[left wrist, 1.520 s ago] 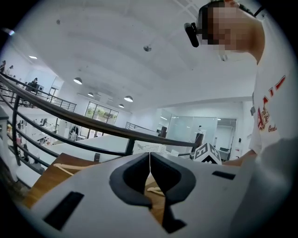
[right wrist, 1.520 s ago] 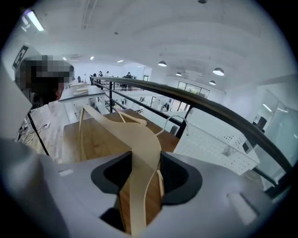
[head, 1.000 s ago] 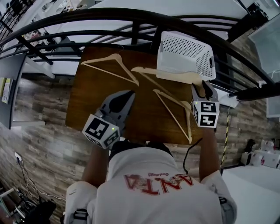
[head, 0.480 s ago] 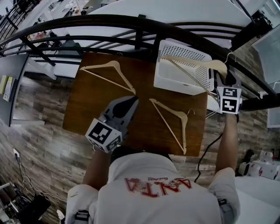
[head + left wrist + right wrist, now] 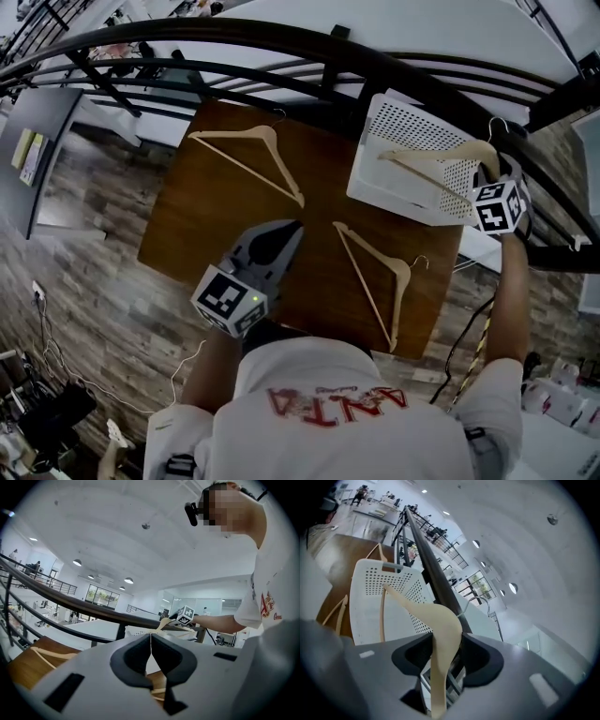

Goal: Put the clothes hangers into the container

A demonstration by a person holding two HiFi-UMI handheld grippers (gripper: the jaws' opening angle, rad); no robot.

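Hangers: two lie on the table (image 5: 197, 225), one's in the air. Left hanger (image 5: 269, 141) lies flat near the far edge. Left gripper (image 5: 292, 230) hangs over the table, jaws pressed together with nothing in them. Its own body blocks most of the table in its view. Middle hanger (image 5: 398, 272) lies toward the front right corner. Third hanger (image 5: 441, 152) is over the white basket (image 5: 403, 117), clamped near its hook by the right gripper (image 5: 447, 651). The marker cube hides those jaws from the head view, and I can't tell if hanger touches basket.

Left gripper (image 5: 295, 228) jaws together — right gripper (image 5: 486, 176) mid-grip.
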